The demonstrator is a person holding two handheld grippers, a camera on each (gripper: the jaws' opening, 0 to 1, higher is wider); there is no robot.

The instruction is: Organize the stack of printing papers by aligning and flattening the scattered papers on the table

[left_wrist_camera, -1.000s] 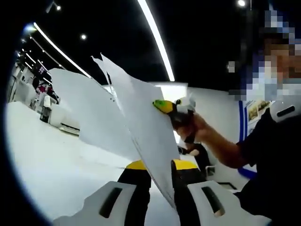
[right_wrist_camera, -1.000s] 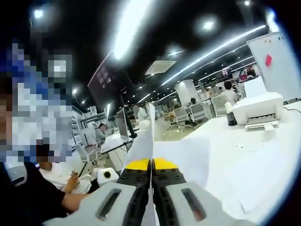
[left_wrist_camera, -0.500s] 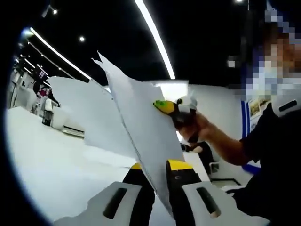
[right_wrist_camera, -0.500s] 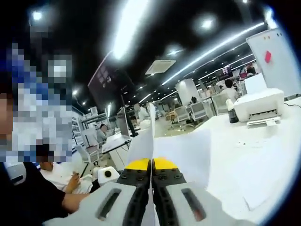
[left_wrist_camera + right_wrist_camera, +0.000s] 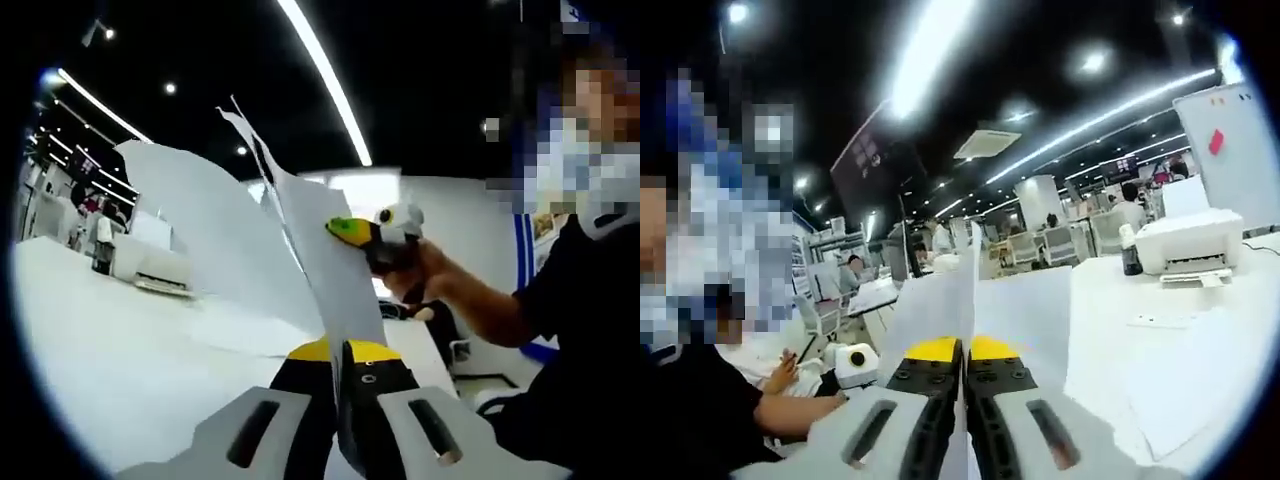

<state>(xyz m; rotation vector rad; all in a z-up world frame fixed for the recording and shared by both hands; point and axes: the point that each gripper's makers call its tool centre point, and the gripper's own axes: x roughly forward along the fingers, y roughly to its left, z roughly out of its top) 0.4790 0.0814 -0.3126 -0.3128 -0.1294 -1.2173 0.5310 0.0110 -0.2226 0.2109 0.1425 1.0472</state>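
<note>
Paper [image 5: 325, 270] stands on edge above the table [image 5: 110, 350], pinched between both grippers: the left gripper [image 5: 338, 352] has its jaws closed on the bottom edge, and the right gripper [image 5: 962, 348] clamps the same stack [image 5: 1025, 310]. Seen from the left, the right gripper [image 5: 368, 232] bites the sheets' far edge. We judge the sheets are being jogged; we keep both grips firm and tap the lower edge squarely on the tabletop. Top corners splay unevenly. A loose sheet [image 5: 1180, 375] lies nearby, and a printer [image 5: 1188, 245] sits well apart, leaving room.
</note>
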